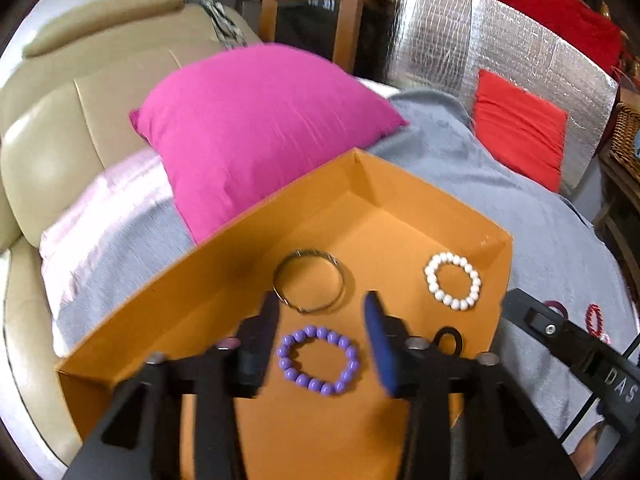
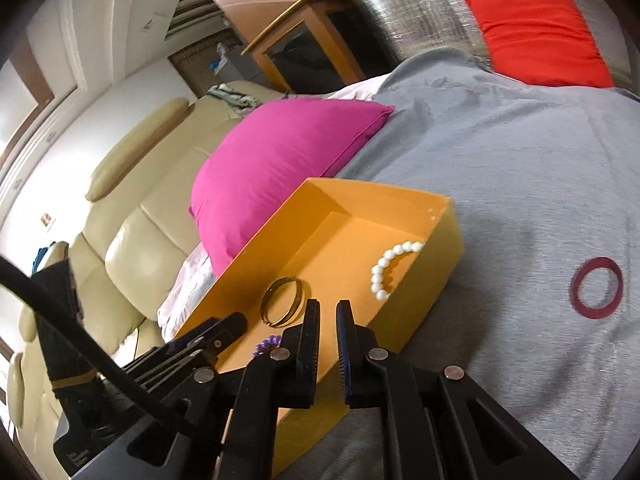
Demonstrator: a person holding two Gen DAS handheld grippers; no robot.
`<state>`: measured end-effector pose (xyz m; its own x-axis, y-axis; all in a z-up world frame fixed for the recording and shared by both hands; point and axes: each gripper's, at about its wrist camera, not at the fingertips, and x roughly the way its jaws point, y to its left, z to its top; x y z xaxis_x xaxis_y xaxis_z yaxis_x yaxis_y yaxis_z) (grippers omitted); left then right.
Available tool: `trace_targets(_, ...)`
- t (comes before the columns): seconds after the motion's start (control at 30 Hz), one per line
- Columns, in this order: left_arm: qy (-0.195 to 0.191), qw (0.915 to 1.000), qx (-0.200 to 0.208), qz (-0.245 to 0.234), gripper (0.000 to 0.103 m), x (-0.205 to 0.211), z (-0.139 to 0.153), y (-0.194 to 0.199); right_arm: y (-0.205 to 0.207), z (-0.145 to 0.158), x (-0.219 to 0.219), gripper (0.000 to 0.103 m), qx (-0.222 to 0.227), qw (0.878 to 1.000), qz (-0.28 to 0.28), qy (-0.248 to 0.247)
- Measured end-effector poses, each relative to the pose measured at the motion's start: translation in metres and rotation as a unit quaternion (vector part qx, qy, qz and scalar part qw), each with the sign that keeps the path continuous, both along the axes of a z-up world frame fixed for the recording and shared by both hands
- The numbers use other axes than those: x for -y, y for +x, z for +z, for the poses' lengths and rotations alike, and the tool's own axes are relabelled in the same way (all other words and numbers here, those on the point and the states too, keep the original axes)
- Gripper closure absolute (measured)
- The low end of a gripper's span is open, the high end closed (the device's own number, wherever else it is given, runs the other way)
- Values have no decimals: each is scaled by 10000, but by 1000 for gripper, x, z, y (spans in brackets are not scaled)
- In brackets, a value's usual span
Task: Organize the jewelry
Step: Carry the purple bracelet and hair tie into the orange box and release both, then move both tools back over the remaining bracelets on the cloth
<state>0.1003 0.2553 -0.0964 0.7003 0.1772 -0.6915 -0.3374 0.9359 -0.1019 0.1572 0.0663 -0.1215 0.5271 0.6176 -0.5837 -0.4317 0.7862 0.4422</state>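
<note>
Nearest in the left wrist view, the left tongs [image 1: 322, 308] hang over the orange box [image 1: 420, 216] with their jaws spread wide and nothing between them; the purple bead bracelet [image 1: 318, 361] lies on the box floor in the gap below them, touching neither finger. Just past the fingertips lies the metal bangle [image 1: 309, 281], its near rim close to the left finger, and to the right of it, apart, the white bead bracelet [image 1: 452, 281] sits near the box's right wall. A small black ring [image 1: 449, 340] lies by the right finger, partly hidden. The far half of the box floor is bare up to the far corner. In the right wrist view the right tongs [image 2: 328, 309] hover over the box's near right edge, jaws drawn close with a narrow slit between them and nothing gripped. Outside the box, on the grey blanket [image 2: 500, 152], a dark red ring [image 2: 596, 287] lies flat, well apart from the box wall, with open blanket all round it. Against the box's far left side rests the pink pillow [image 1: 256, 128]; beyond lie the red cushion [image 2: 540, 36] and the beige sofa [image 2: 132, 216].
</note>
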Motion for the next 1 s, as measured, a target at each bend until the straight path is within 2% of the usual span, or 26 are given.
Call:
trace_targets(0.2, 751, 9960, 477, -104, 46, 27, 20, -8, 5, 8, 26, 92, -29, 9993, -333, 157)
trace_targets(0.3, 1111, 9911, 683, -278, 36, 46, 28, -11, 9, 11, 43, 85, -97, 9982, -554, 226)
trace_targets(0.33, 1277, 9881, 772, -370, 32, 56, 31, -12, 10, 11, 48, 82, -123, 9977, -623, 240)
trace_targets(0.47, 1689, 9784, 932, -745, 32, 85, 35, -15, 15, 13, 72, 63, -181, 9953, -925, 221)
trace_targets(0.63, 2236, 9622, 923, -1249, 31, 124, 32, -13, 18, 17, 107, 59, -103, 9908, -1349, 58)
trace_targets(0.73, 2407, 9554, 892, -1457, 31, 143, 29, -12, 20, 16, 130, 59, -177, 9871, -1590, 52)
trace_targets(1.0, 2401, 9492, 723, -1904, 31, 184, 18, -7, 21, 15, 194, 59, -375, 9742, -2226, 40)
